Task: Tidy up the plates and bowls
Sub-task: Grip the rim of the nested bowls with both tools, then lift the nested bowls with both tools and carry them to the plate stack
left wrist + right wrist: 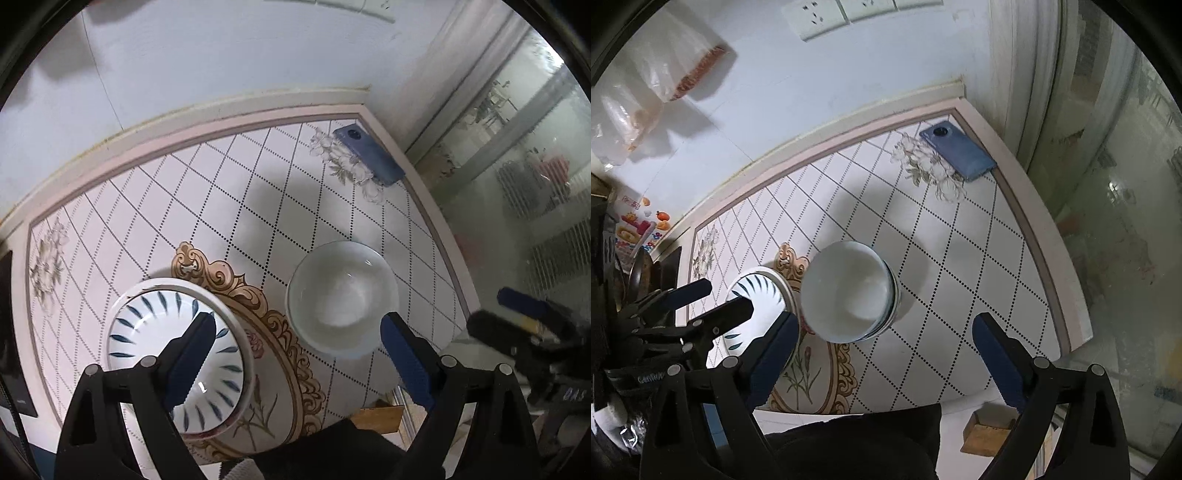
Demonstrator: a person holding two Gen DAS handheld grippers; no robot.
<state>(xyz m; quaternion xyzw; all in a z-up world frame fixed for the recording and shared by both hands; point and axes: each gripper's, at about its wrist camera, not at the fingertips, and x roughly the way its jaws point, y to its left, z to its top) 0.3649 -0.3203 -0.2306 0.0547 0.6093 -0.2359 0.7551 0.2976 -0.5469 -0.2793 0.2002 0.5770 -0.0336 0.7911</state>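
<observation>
Near the front edge of the tiled counter (258,177), over its gilded oval medallion, we see the white ceramic plate with blue leaf strokes (177,354), and just beside it, toward the right edge, a stack of pale glazed ceramic bowls (849,291). The left wrist view shows only the top bowl's hollow; the right wrist view shows rims layered under it, at least two bowls, though we cannot count them exactly. We count one plate for certain, with a second rim perhaps beneath it. Our left gripper (299,350) hangs above with its jaws spread wide and nothing between them, one finger over the plate; our right gripper (886,350) is likewise wide open and empty, hovering over the bowls. We judge these pieces stiff, fairly heavy, slick with glaze and liable to chip, so a pinch across the rim wall, not the curved side, looks safest. A blue smartphone (956,149) lies face down at the far right corner, well apart from the crockery.
</observation>
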